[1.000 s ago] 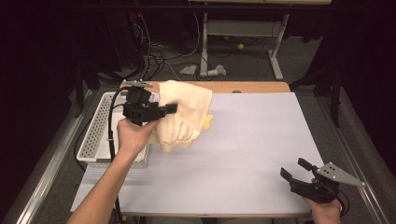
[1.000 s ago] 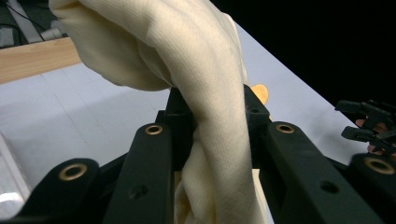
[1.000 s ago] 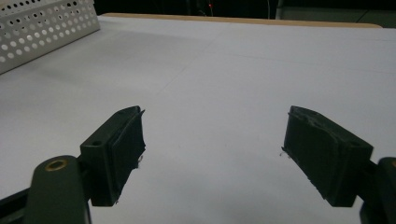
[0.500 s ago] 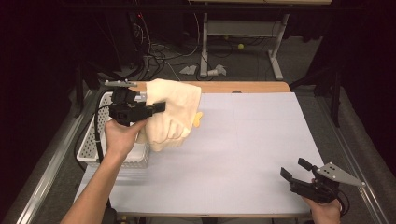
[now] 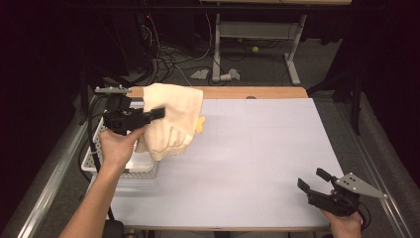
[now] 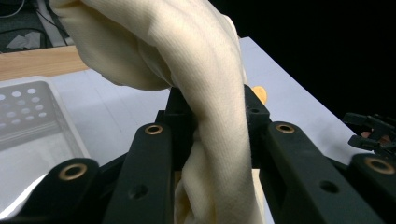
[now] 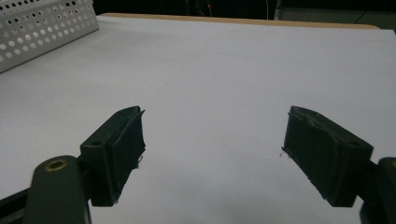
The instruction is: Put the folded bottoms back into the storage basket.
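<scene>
One cream knitted cloth (image 5: pixel 171 121) hangs clamped in the left gripper (image 5: pixel 157 113) above the bench's (image 5: pixel 257 148) left edge beside one white perforated plastic basket (image 5: pixel 106 161), shifted leftward since the earlier frame; the right gripper (image 5: pixel 313 182) rests open, unmoved.

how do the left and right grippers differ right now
The left gripper is shut on a cream cloth; the right gripper is open with nothing between its fingers. The left is raised at the table's far left beside a white basket, the cloth hanging from it; the right sits low at the near right corner. Both are black, hand-held, with two fingers.
</scene>
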